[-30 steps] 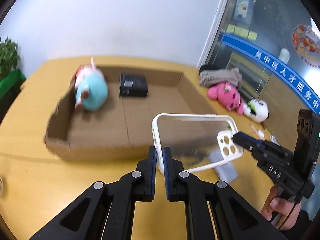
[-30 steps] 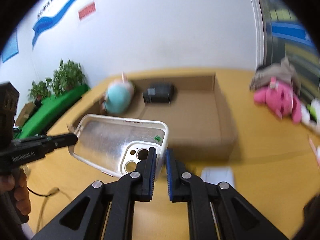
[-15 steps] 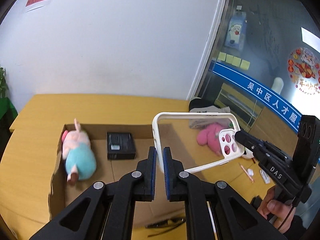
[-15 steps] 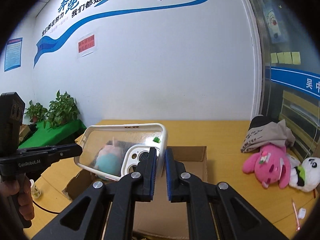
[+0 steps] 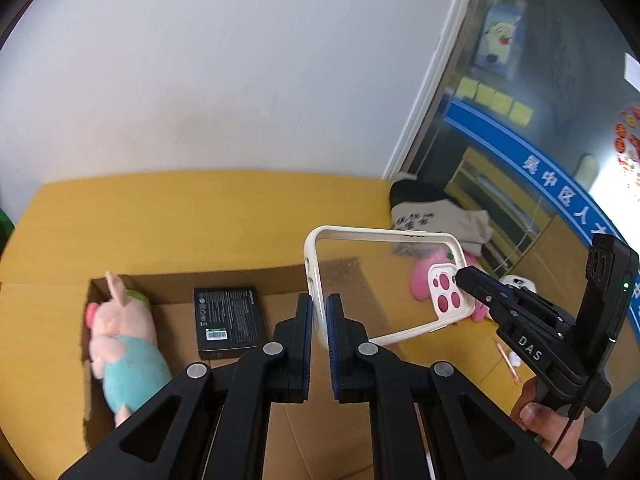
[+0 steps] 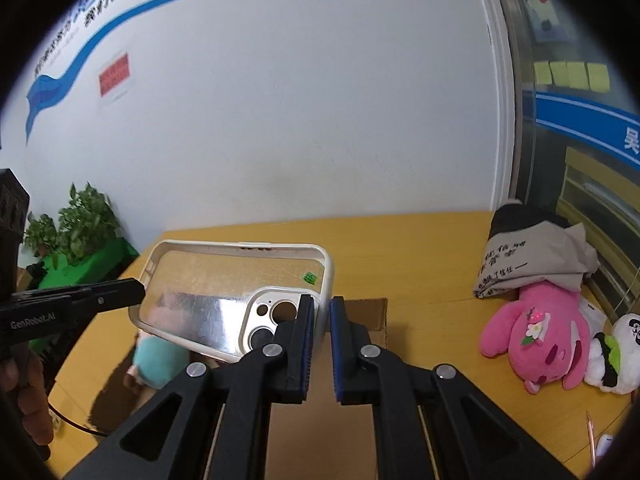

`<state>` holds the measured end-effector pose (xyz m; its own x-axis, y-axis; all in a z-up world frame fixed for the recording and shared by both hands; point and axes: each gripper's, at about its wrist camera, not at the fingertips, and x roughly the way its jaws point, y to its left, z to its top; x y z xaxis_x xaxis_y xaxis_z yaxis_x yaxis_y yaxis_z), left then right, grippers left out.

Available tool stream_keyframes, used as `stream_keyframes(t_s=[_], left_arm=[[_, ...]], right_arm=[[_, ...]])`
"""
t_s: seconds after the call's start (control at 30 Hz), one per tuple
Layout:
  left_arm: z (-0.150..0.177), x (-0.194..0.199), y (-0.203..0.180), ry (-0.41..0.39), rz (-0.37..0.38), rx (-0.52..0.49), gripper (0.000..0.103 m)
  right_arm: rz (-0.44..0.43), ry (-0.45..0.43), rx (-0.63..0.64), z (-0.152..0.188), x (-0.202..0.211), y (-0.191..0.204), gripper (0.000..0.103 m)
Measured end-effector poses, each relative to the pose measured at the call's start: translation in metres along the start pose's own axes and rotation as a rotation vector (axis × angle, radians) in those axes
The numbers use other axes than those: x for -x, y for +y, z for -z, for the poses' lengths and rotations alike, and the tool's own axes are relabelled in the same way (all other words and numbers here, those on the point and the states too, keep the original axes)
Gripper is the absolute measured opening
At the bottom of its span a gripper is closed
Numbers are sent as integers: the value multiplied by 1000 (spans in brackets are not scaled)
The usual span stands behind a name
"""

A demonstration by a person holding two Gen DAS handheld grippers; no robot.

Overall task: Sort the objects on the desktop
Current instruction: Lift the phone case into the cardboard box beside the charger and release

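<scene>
A clear phone case with a white rim (image 5: pixel 372 280) hangs in the air over the cardboard box (image 5: pixel 168 284); it also shows in the right wrist view (image 6: pixel 224 292). My left gripper (image 5: pixel 319 312) is shut on its plain end. My right gripper (image 6: pixel 322 320) is shut on its camera-cutout end, and shows in the left wrist view (image 5: pixel 464 280). Inside the box lie a pink-and-teal plush pig (image 5: pixel 120 352) and a flat black box (image 5: pixel 228 322).
On the yellow table (image 6: pixel 420 248) to the right lie a pink plush (image 6: pixel 540 328), a panda plush (image 6: pixel 616 356) and folded grey clothing (image 6: pixel 532 260). A pen (image 5: pixel 506 364) lies on the table. Potted plants (image 6: pixel 76 232) stand at the left.
Both grippers have carried the phone case up from the table and over the box. The views now look down into the box from higher up.
</scene>
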<state>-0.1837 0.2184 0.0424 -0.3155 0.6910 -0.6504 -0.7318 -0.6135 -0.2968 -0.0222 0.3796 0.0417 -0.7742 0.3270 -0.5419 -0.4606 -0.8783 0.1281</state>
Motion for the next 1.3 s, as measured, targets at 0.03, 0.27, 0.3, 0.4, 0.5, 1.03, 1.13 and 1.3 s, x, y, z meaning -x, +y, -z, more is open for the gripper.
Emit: stream_keyframes(t_s=[0.03,0.27,0.3,0.4,0.5,1.03,1.13,1.3], left_arm=[[-2,-13,4,23,-1,6,6],[-4,-100,32,157,-40,57,6],[-3,-110,36,173,-45,65,6],[3,-144,50,229,-63,89,6],[10,-171,58,273,-70,108,6],[31,-221,66,343,-73,133,6],[28,-215,61,337,-75,114,7],[16,-180,46,263,-78,59,42]], right_arm=[[-3,24,-9,-1,-14,-6,7],[6,158,-49,5,-103,-32,6],[8,186,-50,8,-119,-35,6],[27,255,-31,16,-155,-39,6],[35,321,-20,27,-185,-44,6],[128,420,67,37,-230,-38,12],[103,417,43,36,-229,-40,21],[59,362,19,32,-204,-34,53]])
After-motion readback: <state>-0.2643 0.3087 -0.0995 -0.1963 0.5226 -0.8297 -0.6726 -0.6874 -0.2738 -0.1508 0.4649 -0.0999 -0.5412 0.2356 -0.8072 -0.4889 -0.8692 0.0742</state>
